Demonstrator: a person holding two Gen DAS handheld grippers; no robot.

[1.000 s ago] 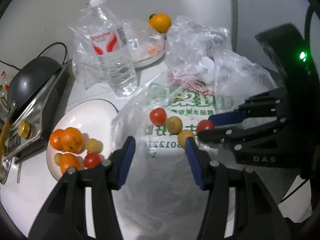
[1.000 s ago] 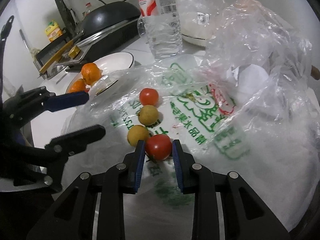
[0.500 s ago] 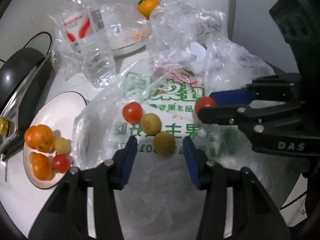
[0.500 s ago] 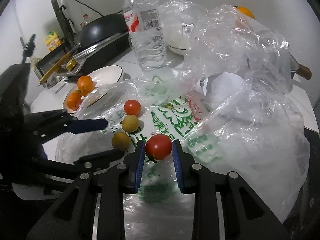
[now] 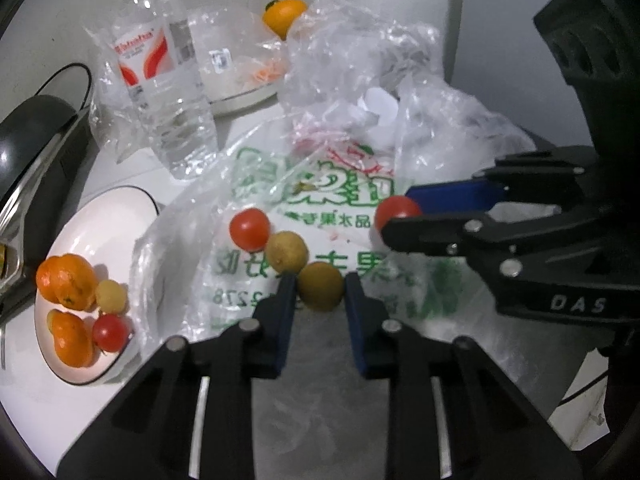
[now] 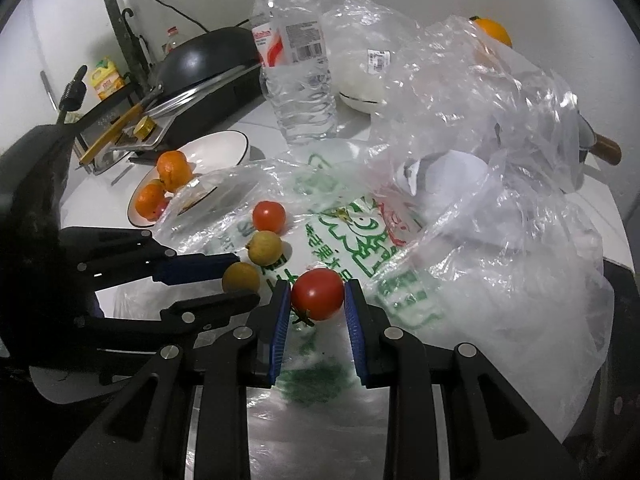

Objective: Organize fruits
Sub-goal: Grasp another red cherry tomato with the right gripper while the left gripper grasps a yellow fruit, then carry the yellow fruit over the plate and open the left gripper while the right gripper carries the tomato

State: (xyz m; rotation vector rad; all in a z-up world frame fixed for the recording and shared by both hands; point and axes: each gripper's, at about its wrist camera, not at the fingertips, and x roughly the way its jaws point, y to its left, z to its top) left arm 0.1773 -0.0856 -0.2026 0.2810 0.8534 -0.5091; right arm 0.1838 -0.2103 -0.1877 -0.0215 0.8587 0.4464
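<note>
On a flattened plastic bag with green print (image 5: 320, 188) lie a red tomato (image 5: 250, 229) and a yellow-brown round fruit (image 5: 287, 251), touching each other. My left gripper (image 5: 320, 292) is shut on a second yellow-brown fruit (image 5: 320, 286), its blue pads pressing both sides; the right wrist view shows the same grip (image 6: 242, 278). My right gripper (image 6: 317, 296) is shut on another red tomato (image 6: 317, 294), held just above the bag, to the right of the left gripper. A white plate (image 5: 104, 216) at the left holds two oranges, a small yellow fruit and a tomato.
A clear water bottle (image 5: 160, 92) stands behind the bag. A black pan on a rack (image 5: 28, 140) is at far left. A plastic-covered bowl (image 5: 240, 80) and an orange (image 5: 284, 12) sit at the back. Crumpled clear bags (image 6: 500, 140) pile up on the right.
My left gripper has moved forward and down over the nearest yellow-brown fruit and its jaws have shut on it. The right gripper still holds its tomato, barely moved.
</note>
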